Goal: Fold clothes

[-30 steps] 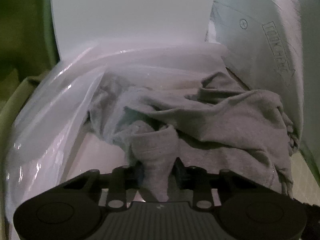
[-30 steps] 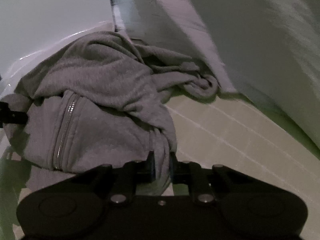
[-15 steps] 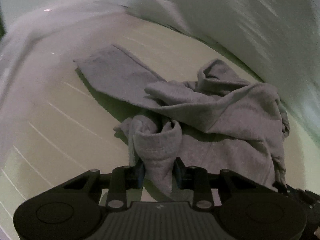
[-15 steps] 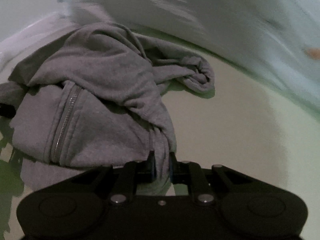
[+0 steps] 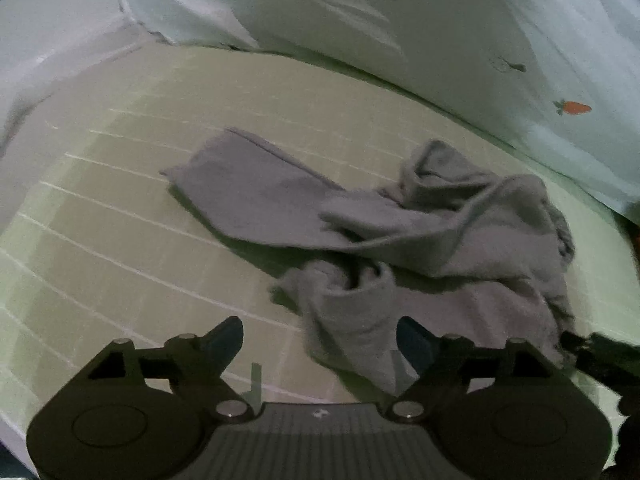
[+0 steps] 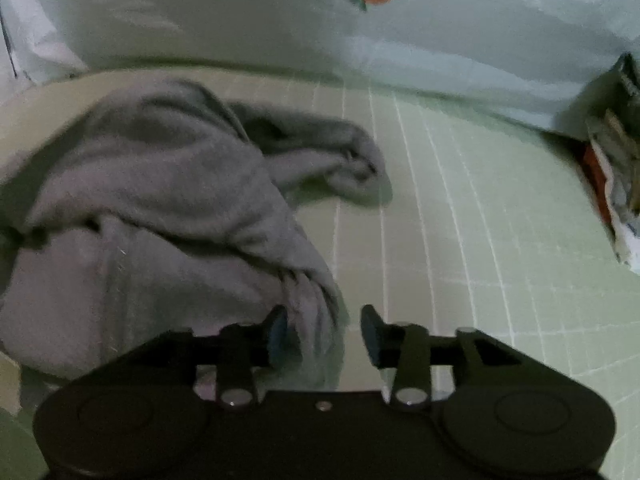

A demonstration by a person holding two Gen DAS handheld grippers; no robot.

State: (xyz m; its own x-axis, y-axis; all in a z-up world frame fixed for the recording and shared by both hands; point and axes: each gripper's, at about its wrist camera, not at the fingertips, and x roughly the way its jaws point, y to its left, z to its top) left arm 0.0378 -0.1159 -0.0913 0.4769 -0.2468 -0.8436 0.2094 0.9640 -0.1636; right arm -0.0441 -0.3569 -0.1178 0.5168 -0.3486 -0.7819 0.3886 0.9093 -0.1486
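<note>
Left wrist: left gripper (image 5: 320,340) just opened, released; grey garment (image 5: 420,232) fold between jaws, untouched.

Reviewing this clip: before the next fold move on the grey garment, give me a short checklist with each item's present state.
1. Left tool released: ok. Its jaws have just been opening; cloth lies between them, unpinched.
2. Right tool released: ok. Jaws just opened too; a fold of cloth lies against the left pad only.
3. Grey garment resting on the green mat: ok.
4. Garment spread flat for folding: not ok. It is bunched, with only one flap lying flat.
5. Zipper side found: cannot tell, too blurred.
6. Free mat space beside the garment: ok on both sides; the carrot-print cloth borders the far edge.
</note>
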